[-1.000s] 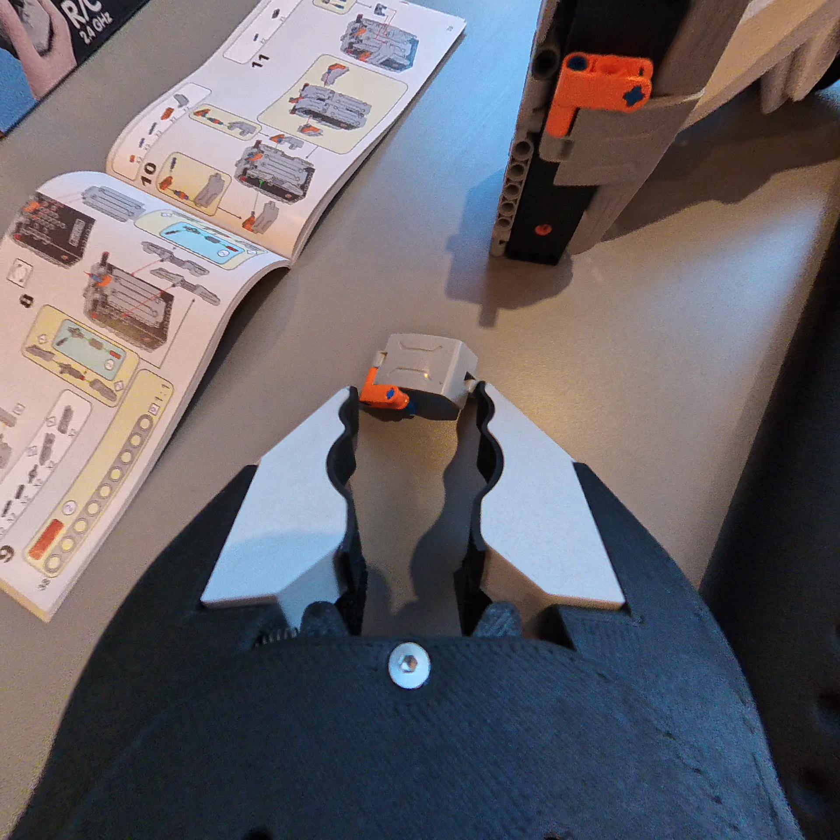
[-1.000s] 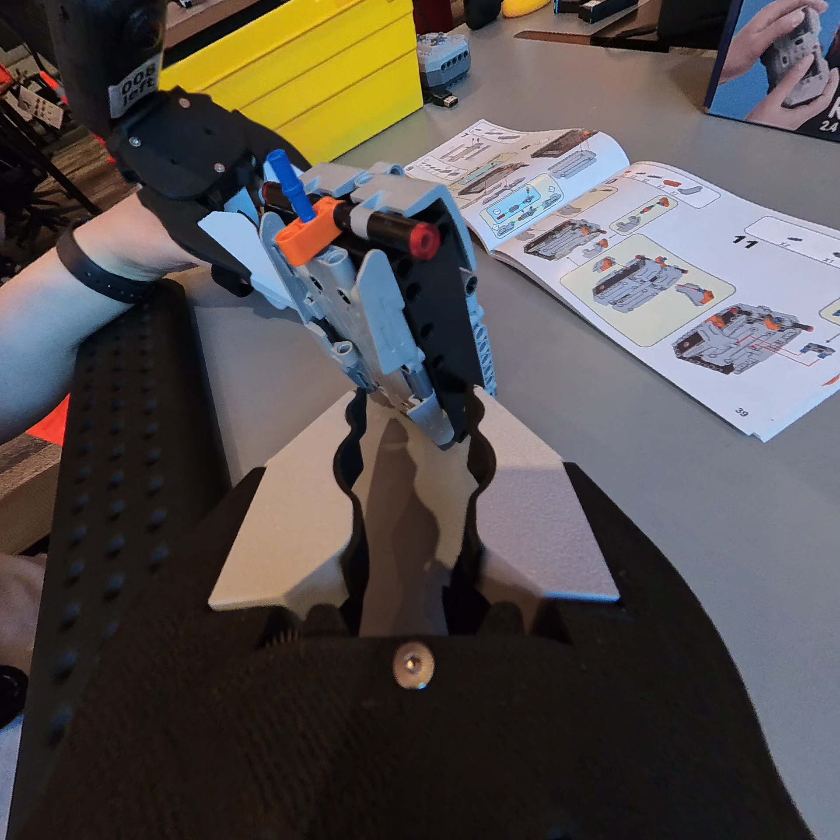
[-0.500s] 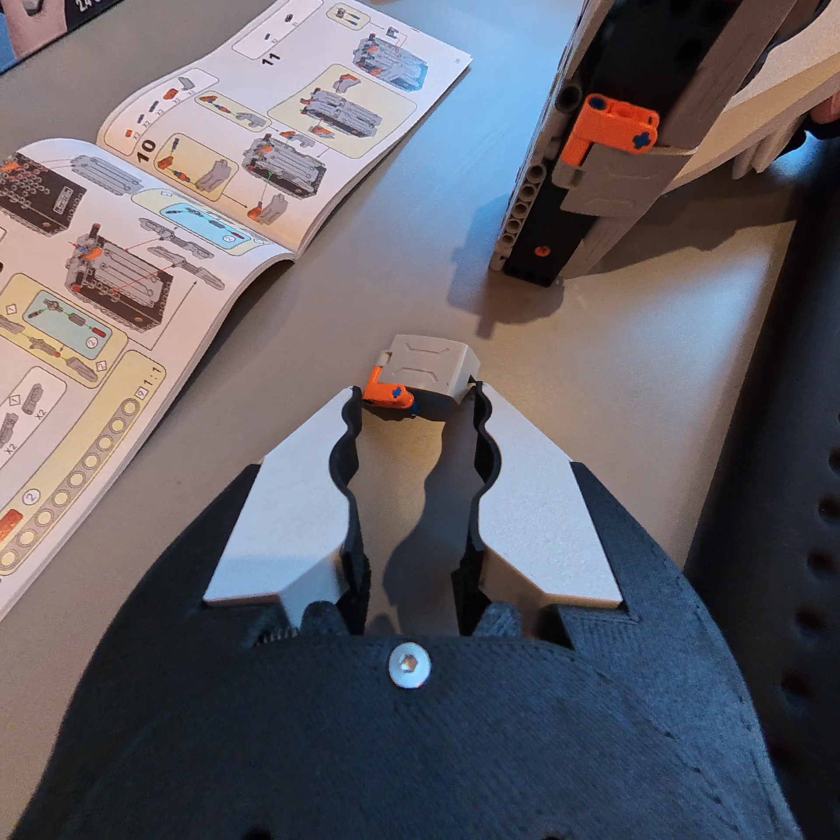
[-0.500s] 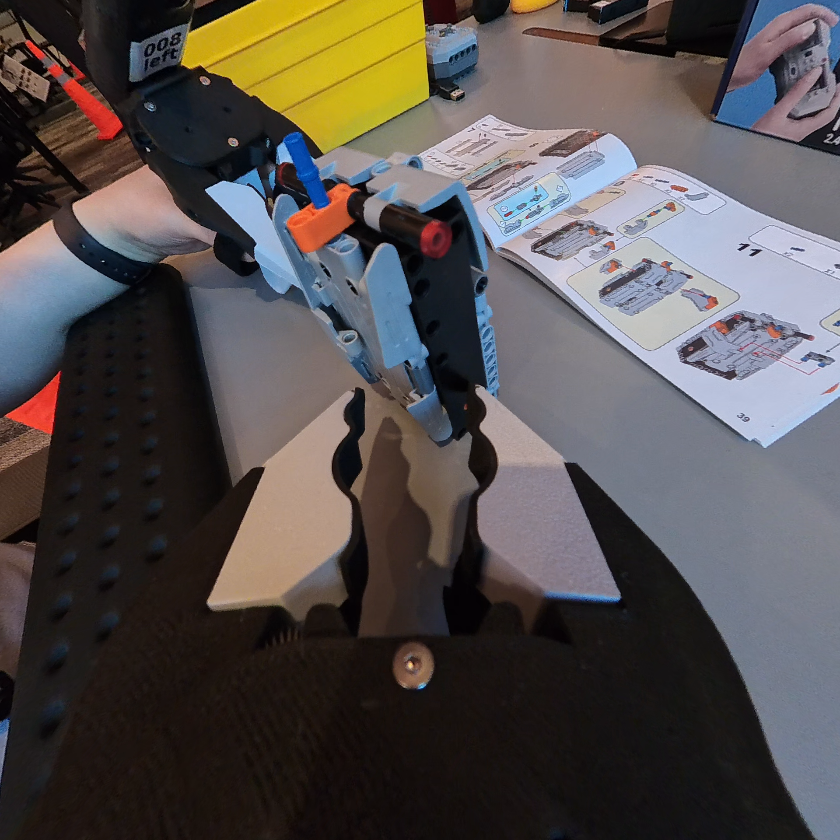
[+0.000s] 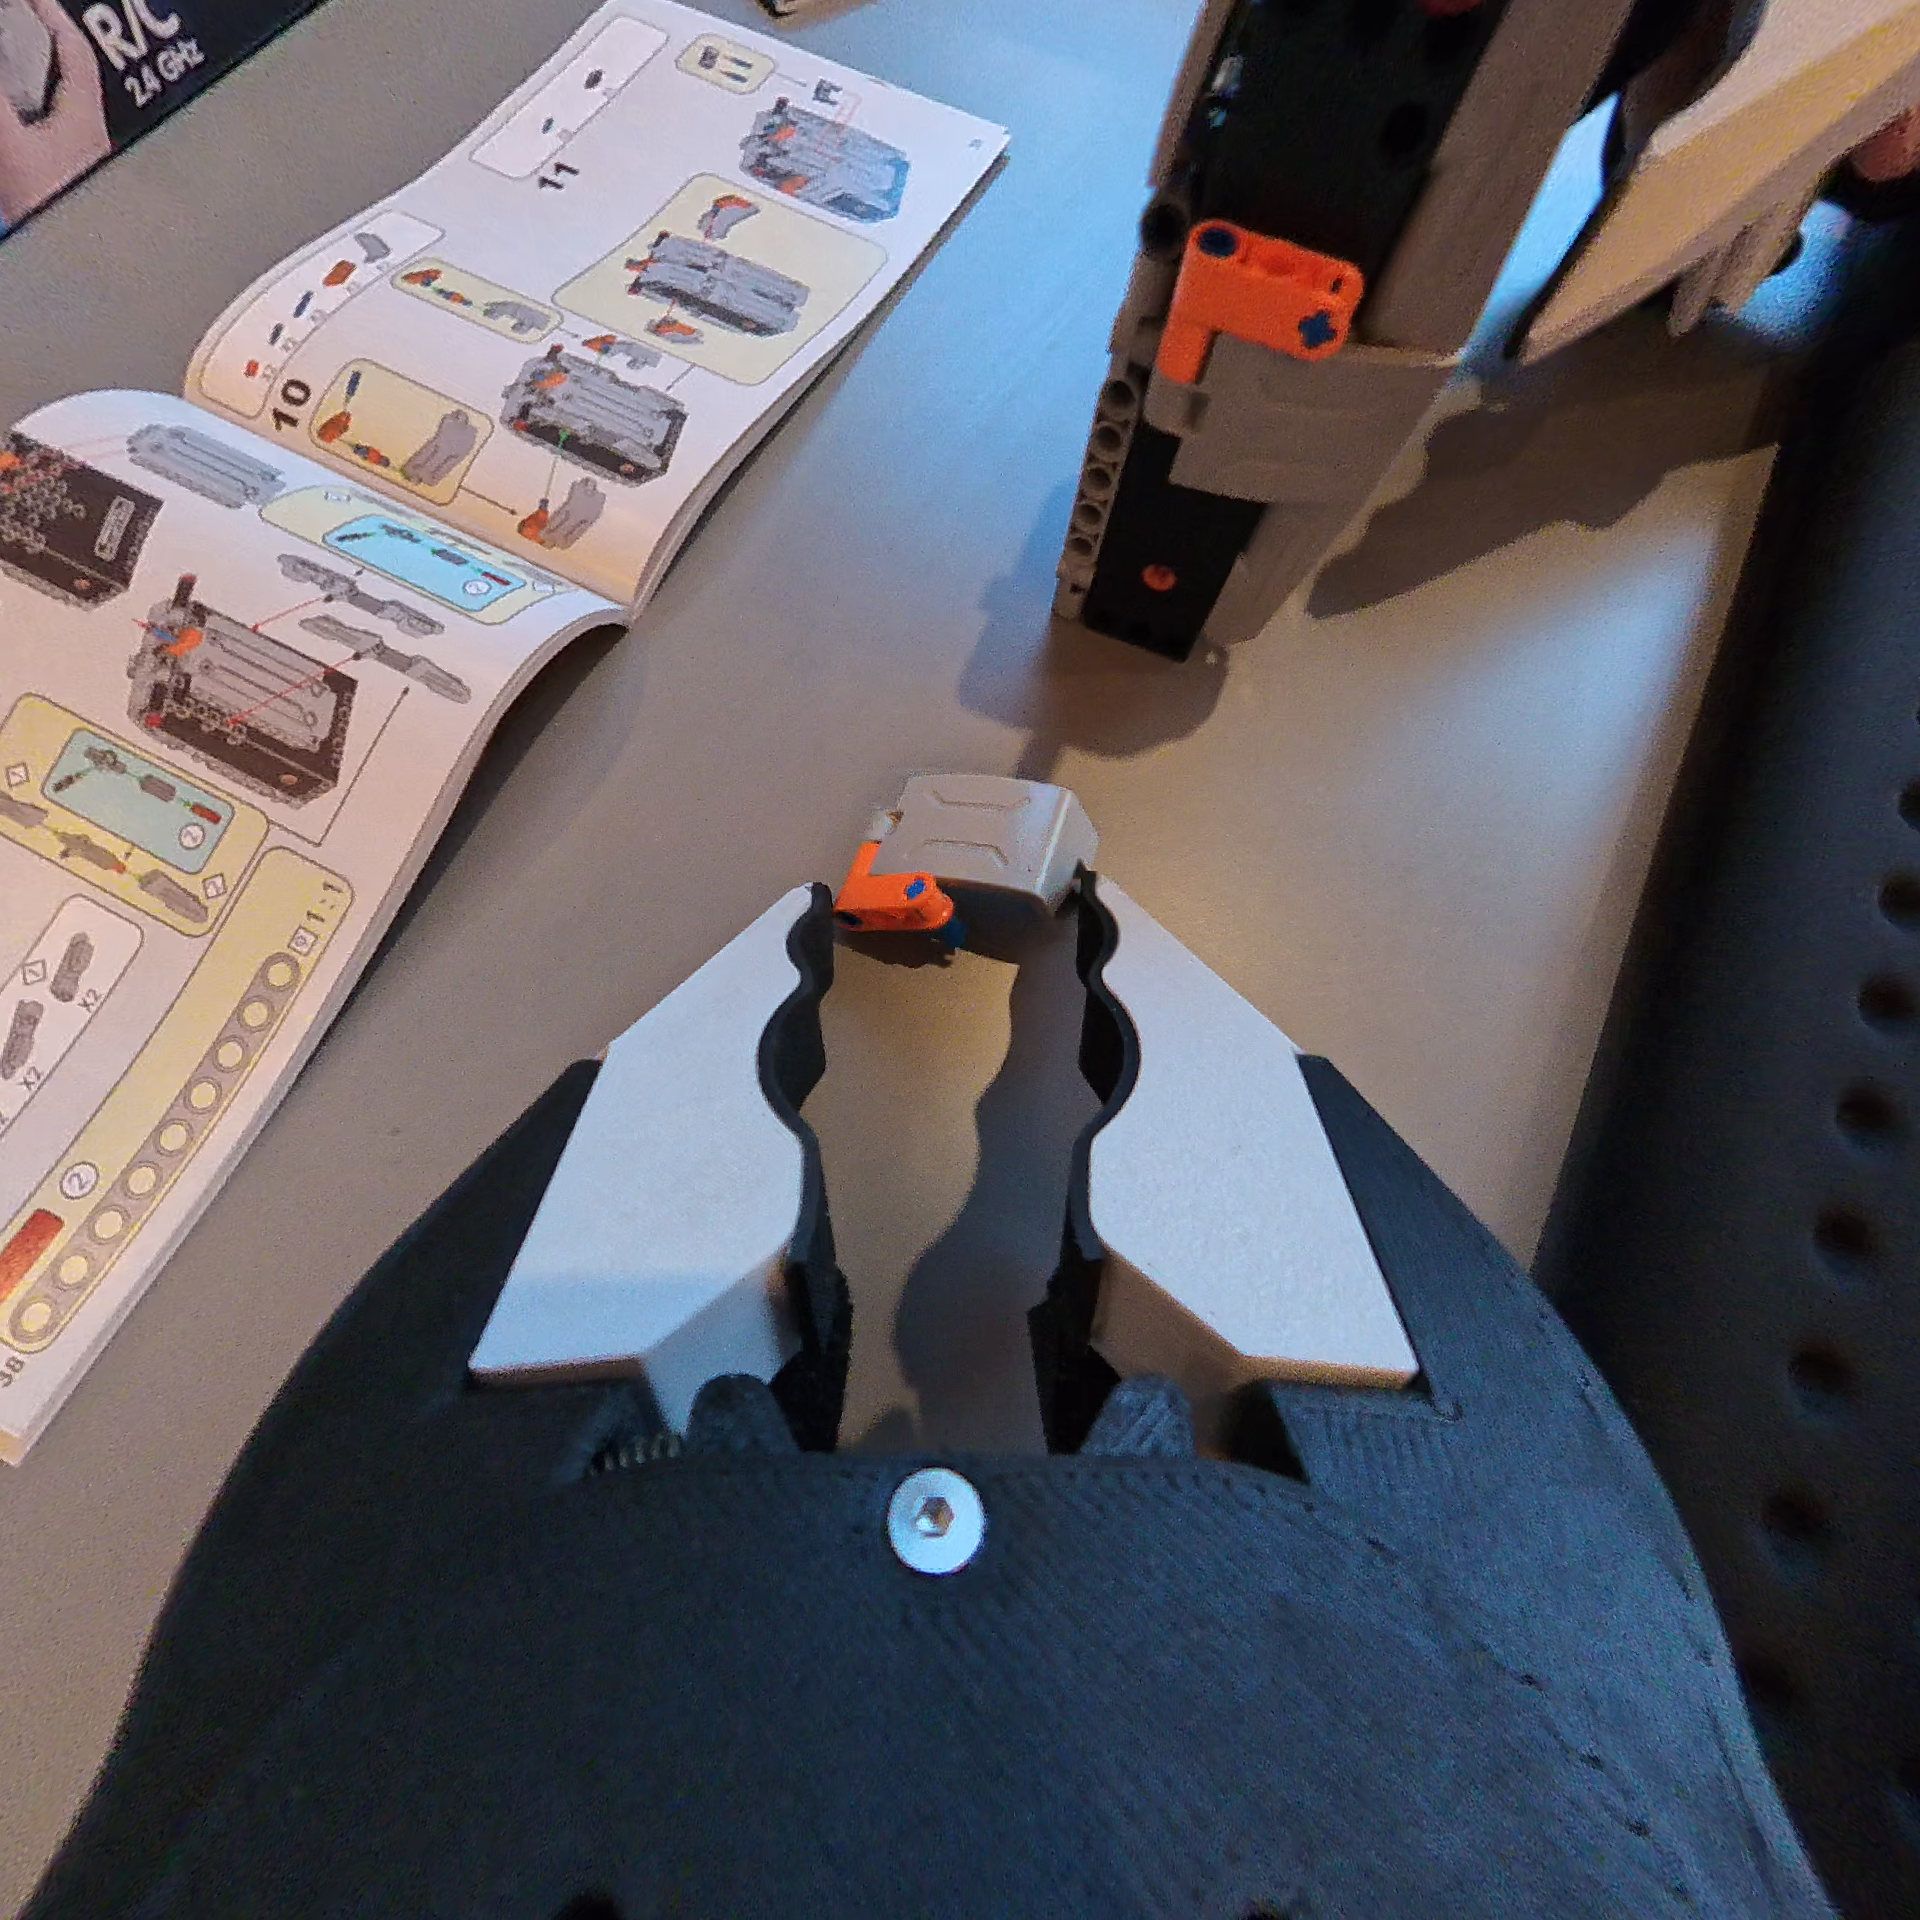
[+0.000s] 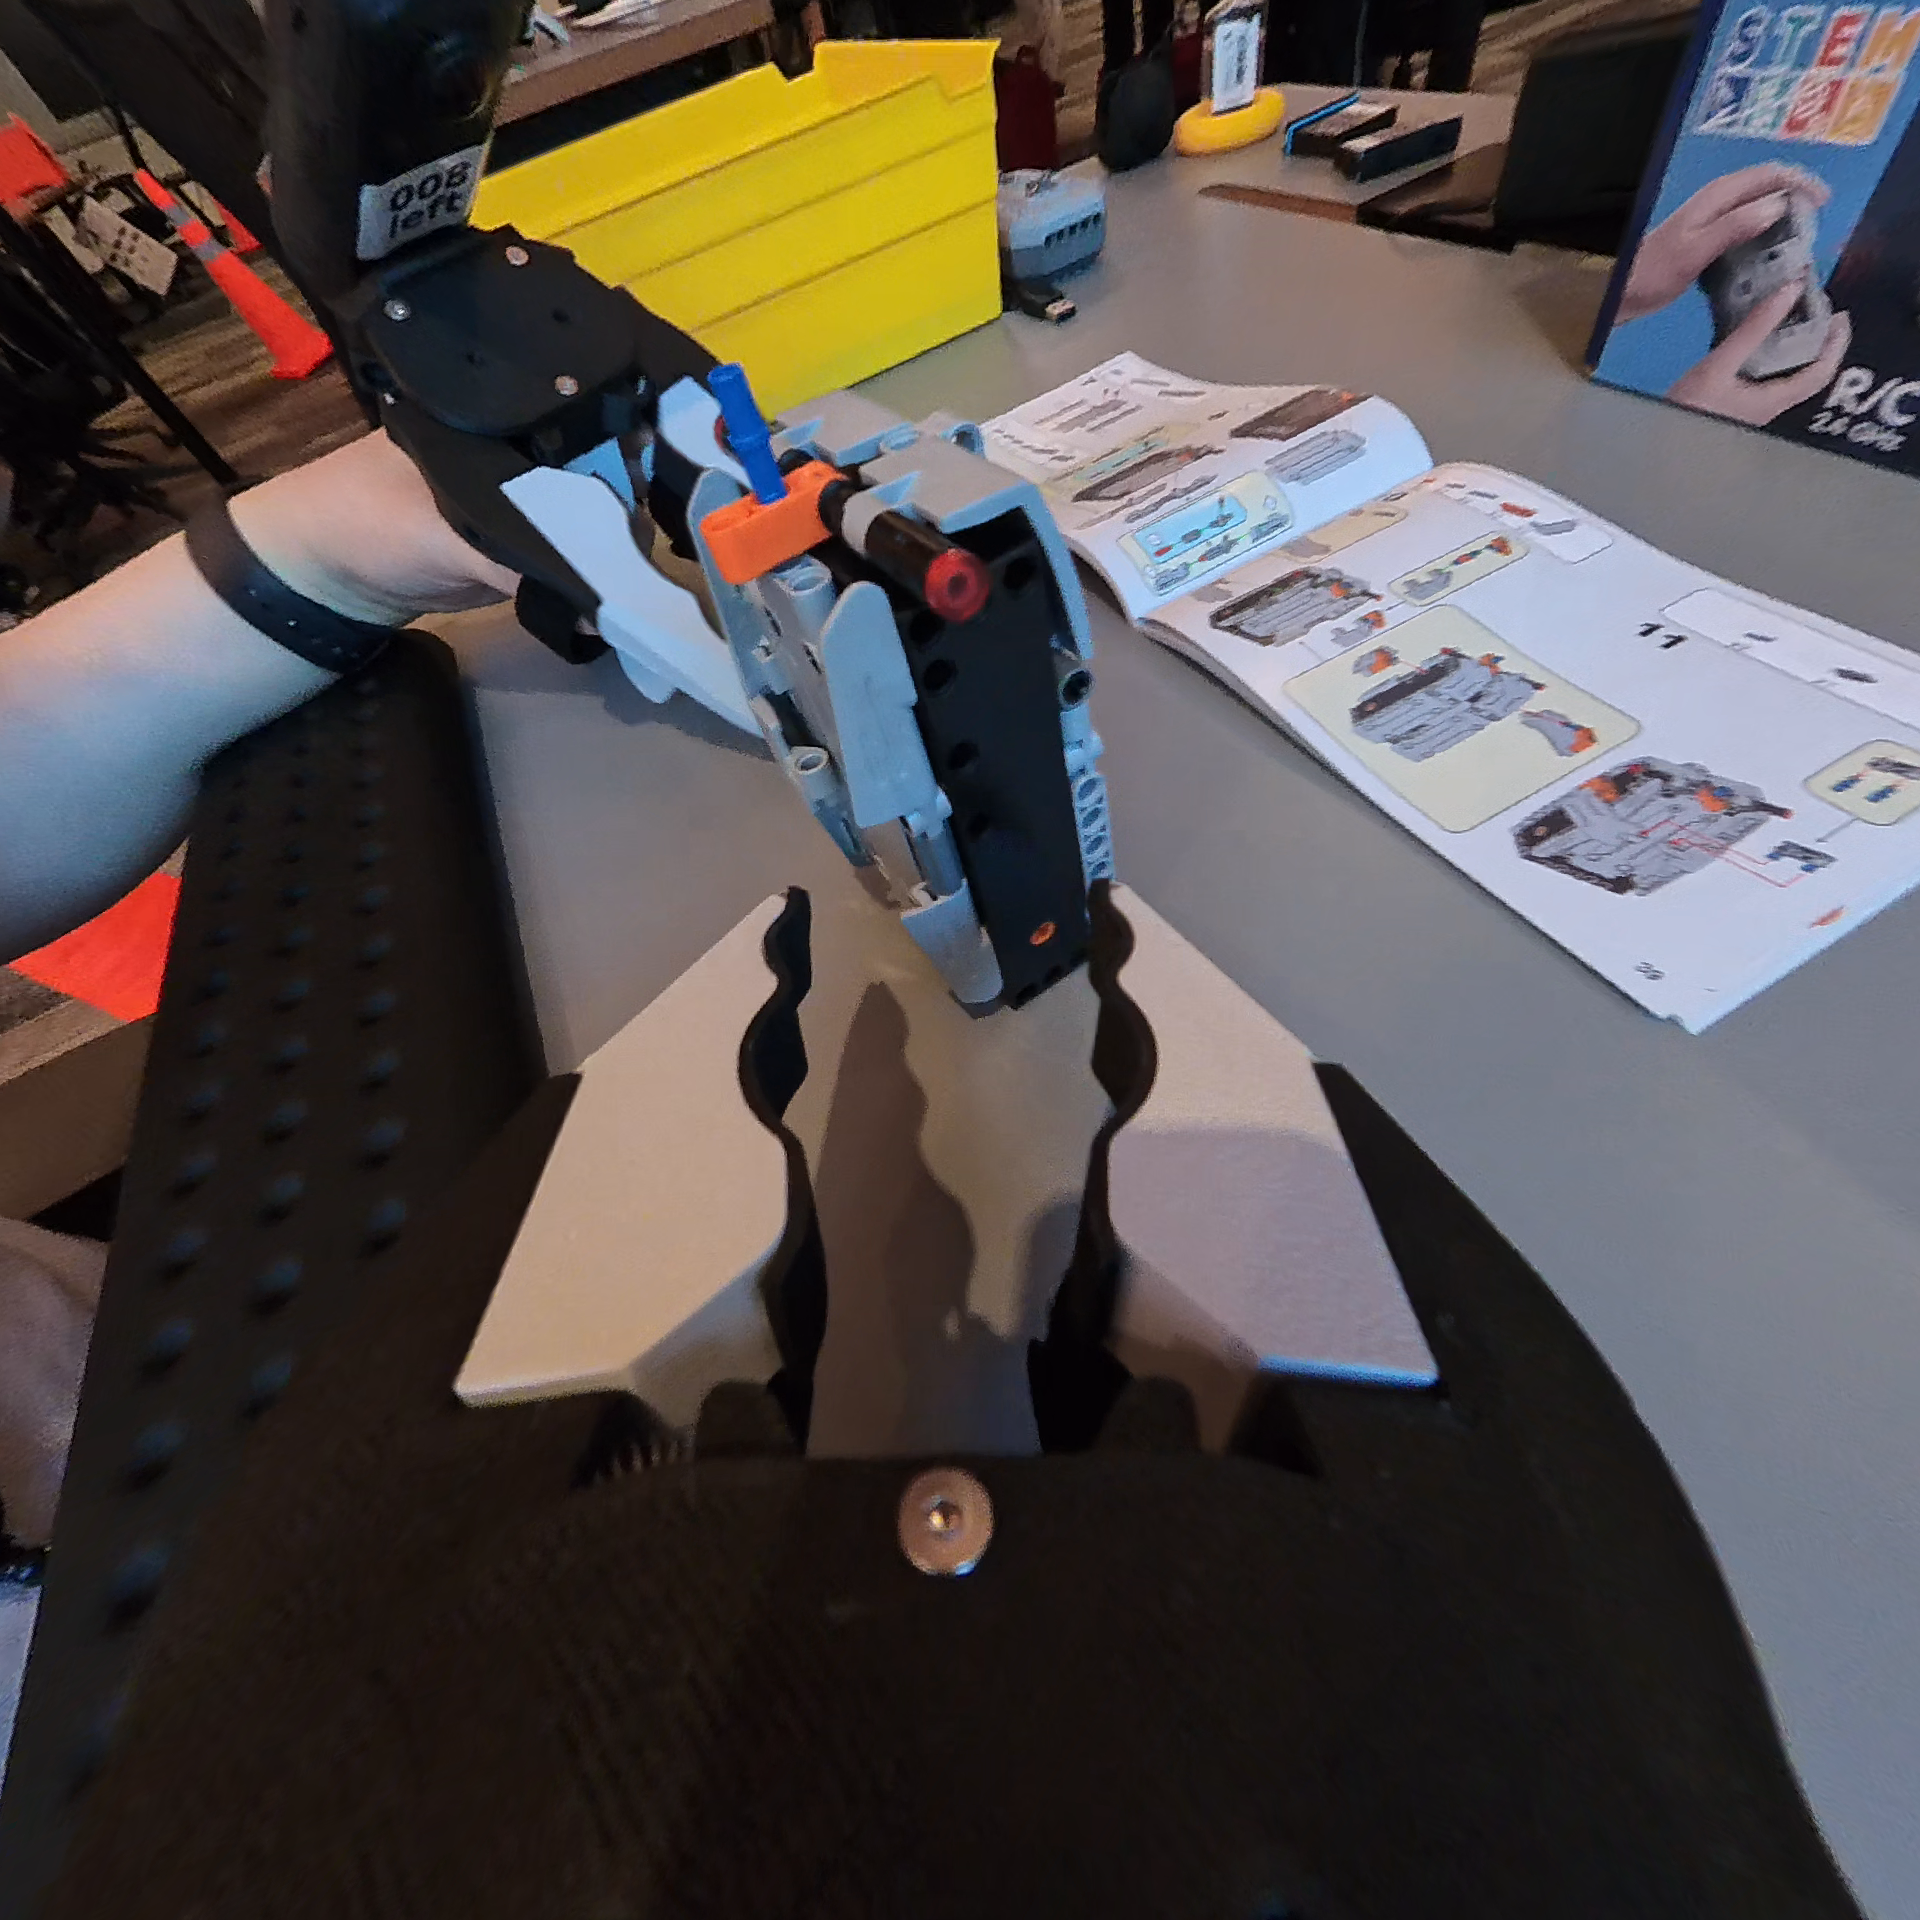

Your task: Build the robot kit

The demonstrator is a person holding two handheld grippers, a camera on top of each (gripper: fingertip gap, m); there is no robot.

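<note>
The left gripper (image 5: 948, 914) lies low over the grey table (image 5: 1382, 852), jaws apart, their tips just either side of a small grey-and-orange piece (image 5: 977, 862) that rests on the table; whether the tips touch it I cannot tell. In the right wrist view a bare forearm with a black wristband (image 6: 296, 623) leads to this gripper (image 6: 644, 582), which sits behind the model.

The right gripper (image 6: 940, 935) points level across the table, jaws apart. Between its tips is the lower end of a tall black-and-grey brick model (image 6: 935, 727), standing on end and leaning a little. The right tip looks to be against the model's black side; the left tip is clear of it. An orange connector (image 6: 769, 525) with a blue pin (image 6: 746, 431) sits at the model's top.

An open booklet (image 5: 416, 520) lies flat to the left of the small piece. A yellow bin (image 6: 790, 218) stands at the far edge; its contents are hidden. A blue box (image 6: 1766, 229) is cut off at the right edge. A black perforated strip (image 6: 301, 935) runs along the near side, partly cut off.
</note>
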